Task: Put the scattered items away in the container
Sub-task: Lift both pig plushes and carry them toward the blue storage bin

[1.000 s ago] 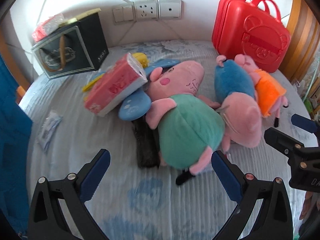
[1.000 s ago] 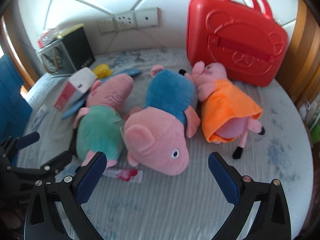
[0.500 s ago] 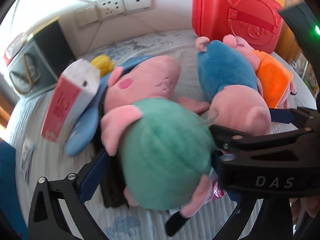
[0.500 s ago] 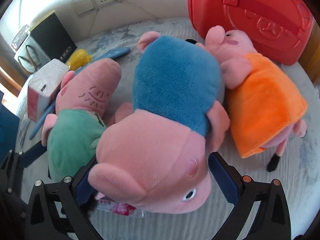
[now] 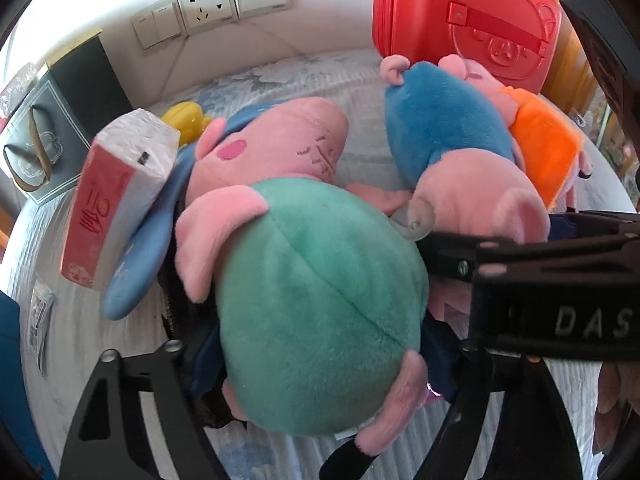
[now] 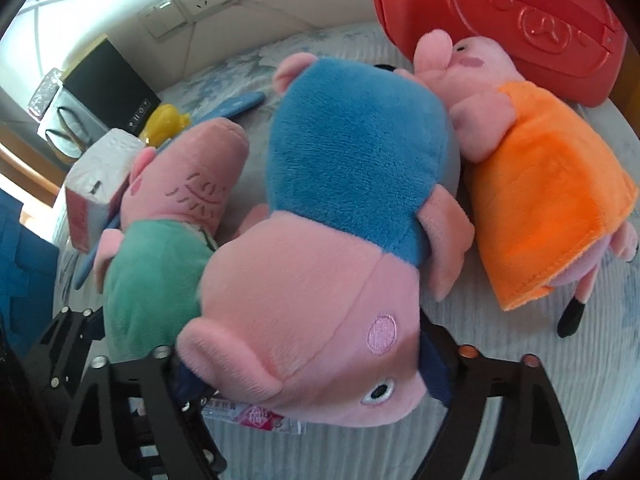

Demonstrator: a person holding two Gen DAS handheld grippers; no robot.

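A plush pig in a green dress (image 5: pixel 320 300) lies on the bed between the fingers of my left gripper (image 5: pixel 316 360). Its jaws are closing and both blue pads touch the plush body. Beside it on the right lies a plush pig in a blue top (image 6: pixel 352 152), head toward me. My right gripper (image 6: pixel 312 368) is closing on that pink head, pads against both sides. A third pig in an orange dress (image 6: pixel 548 200) lies further right. The red case (image 6: pixel 520 20) stands shut at the back right.
A red-and-white tissue pack (image 5: pixel 116 200), a yellow toy (image 5: pixel 186 120) and a blue flat piece (image 5: pixel 136 264) lie left of the green pig. A black gift bag (image 5: pixel 60 120) stands at the back left. A small printed packet (image 6: pixel 248 416) lies under the pink head. The right gripper's body (image 5: pixel 540 280) crowds the left wrist view.
Both grippers came down onto the bed and around the pigs, then narrowed their jaws onto them. The plush toys now fill both views.
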